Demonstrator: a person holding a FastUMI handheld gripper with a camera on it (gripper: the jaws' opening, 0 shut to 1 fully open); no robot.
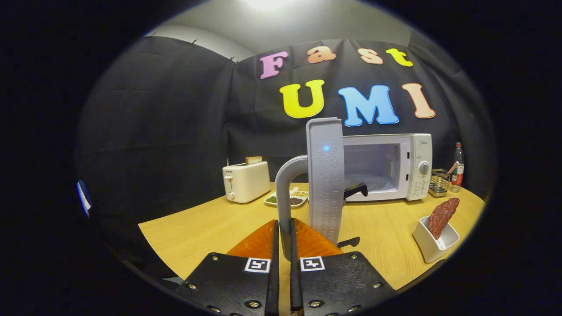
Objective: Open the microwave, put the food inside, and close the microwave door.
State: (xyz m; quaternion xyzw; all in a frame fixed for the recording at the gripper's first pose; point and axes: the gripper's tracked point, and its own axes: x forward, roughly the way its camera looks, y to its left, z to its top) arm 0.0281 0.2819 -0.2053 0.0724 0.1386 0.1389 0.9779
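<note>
The white microwave [419,166] stands at the back of the wooden table [210,228]. Its door [326,180] is swung wide open towards me, and the cavity [371,169] behind it looks empty. My gripper [284,224] is shut on the door's curved grey handle [285,188], which runs up from between the two fingers. The food, a reddish-brown patty [443,212], leans upright in a small white holder [432,248] on the table, off to the right of the fingers and in front of the microwave.
A white toaster [246,181] with a slice of bread in it stands to the left of the microwave. A plate of beans [287,198] lies beside the toaster. A wire basket [439,182] and a bottle [457,166] stand right of the microwave.
</note>
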